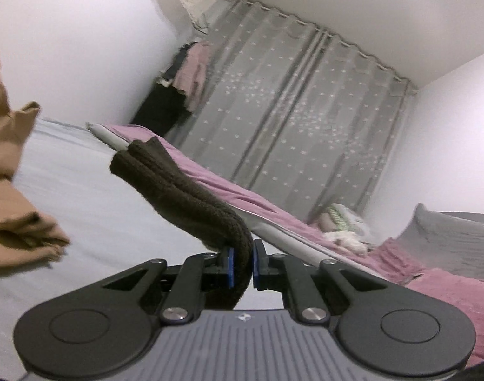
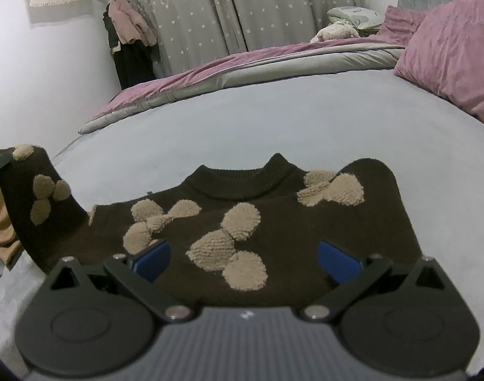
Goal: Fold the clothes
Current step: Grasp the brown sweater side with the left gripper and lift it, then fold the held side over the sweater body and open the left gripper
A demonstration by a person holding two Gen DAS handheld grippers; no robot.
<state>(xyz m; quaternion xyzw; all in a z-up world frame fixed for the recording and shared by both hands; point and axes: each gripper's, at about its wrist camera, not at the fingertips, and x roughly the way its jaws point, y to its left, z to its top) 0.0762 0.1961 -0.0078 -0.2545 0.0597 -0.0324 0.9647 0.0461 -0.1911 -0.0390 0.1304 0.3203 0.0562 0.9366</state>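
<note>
We take the dark brown knitted sweater with fuzzy beige flower patches (image 2: pixel 242 222) as our landmark. It lies front-up on the pale grey bed sheet (image 2: pixel 242 120), neckline away from us, body spread flat.

Left gripper (image 1: pixel 241 265): jaws pinched nearly together on a thick fold of the sweater's brown knit sleeve (image 1: pixel 178 187). The sleeve rises off the sheet at the sweater's left edge (the right wrist view shows it standing up with beige patches on it). The blue pads (image 1: pixel 230 266) press the cloth from both sides.

Right gripper (image 2: pixel 243 260): jaws spread wide, nothing between them. It hovers over the sweater's lower front; we cannot tell whether it touches the knit.

Off the sweater's left side sits a rumpled tan garment (image 1: pixel 16 197). Beyond the neckline, well apart, a mauve and grey quilt (image 2: pixel 210 70) lies bunched, and a mauve pillow (image 2: pixel 448 63) sits off to the right of the sweater.

Risks, as we judge them:
- The grip is near the sleeve's end, on bulky doubled cloth; a quick swing across could let the knit slip from the pads.
- With nothing clearly pinning the body, pulling the sleeve may drag the whole sweater and skew it.
- The heavy sleeve may land twisted and bunch the fold.
- A wide leftward swing could catch the tan garment.
</note>
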